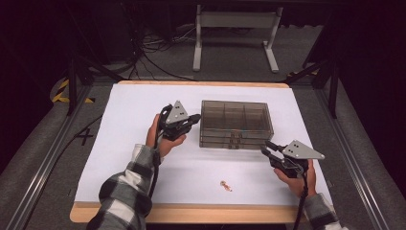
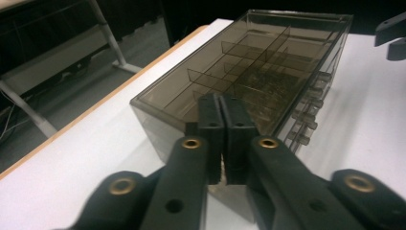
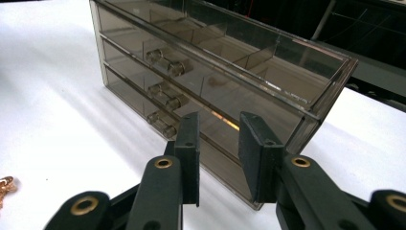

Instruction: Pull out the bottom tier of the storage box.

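Observation:
A smoky see-through drawer box [image 1: 236, 123] stands mid-table, with three drawers and paired knobs [image 3: 163, 96] on its front. My left gripper [image 1: 195, 118] is at the box's left end, jaws shut with nothing between them [image 2: 224, 103], pointing along the box top [image 2: 268, 62]. I cannot tell whether it touches the wall. My right gripper [image 1: 266, 147] hovers at the front right corner, open [image 3: 220, 127], its jaws just short of the box front [image 3: 215, 57]. A small coppery trinket [image 1: 225, 185] lies on the white sheet near the front edge, and the trinket [image 3: 5, 187] shows again at the left edge of the right gripper view.
A white sheet [image 1: 143, 100] covers the wooden tabletop [image 1: 191, 214]. Metal rails [image 1: 43, 163] run along both sides. A grey stand [image 1: 234, 28] and cables sit on the floor beyond the far edge. The other gripper [image 2: 392, 33] shows beyond the box in the left gripper view.

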Action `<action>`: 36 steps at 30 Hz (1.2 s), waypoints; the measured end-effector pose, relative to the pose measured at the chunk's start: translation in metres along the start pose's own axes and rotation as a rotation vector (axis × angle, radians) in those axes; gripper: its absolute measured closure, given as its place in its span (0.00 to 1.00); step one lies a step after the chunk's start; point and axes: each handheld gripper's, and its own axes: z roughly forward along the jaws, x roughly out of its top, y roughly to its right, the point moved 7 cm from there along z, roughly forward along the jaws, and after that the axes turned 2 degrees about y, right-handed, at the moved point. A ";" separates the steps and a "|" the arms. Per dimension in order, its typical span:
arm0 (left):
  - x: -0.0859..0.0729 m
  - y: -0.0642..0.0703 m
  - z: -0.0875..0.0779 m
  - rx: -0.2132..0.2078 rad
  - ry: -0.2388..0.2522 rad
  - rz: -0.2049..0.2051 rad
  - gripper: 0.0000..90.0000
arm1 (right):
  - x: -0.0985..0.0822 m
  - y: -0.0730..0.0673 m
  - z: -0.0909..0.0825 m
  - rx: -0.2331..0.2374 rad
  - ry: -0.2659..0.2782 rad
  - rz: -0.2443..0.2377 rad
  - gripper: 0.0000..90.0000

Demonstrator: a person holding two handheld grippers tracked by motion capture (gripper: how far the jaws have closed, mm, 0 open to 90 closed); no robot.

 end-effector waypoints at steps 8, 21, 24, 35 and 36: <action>-0.008 0.005 0.021 0.000 -0.073 0.018 1.00 | -0.005 -0.001 0.001 0.002 -0.014 -0.016 0.78; -0.012 0.002 0.025 0.021 -0.081 0.004 1.00 | -0.016 -0.011 0.013 0.018 -0.057 -0.033 0.76; -0.012 0.002 0.026 0.024 -0.082 0.013 1.00 | -0.019 -0.015 0.017 0.022 -0.077 -0.040 0.76; -0.013 0.001 0.026 0.012 -0.073 0.008 1.00 | -0.015 -0.016 0.018 0.011 -0.067 -0.038 0.76; -0.013 0.001 0.026 0.010 -0.071 0.005 1.00 | -0.014 -0.014 0.016 0.005 -0.061 -0.029 0.77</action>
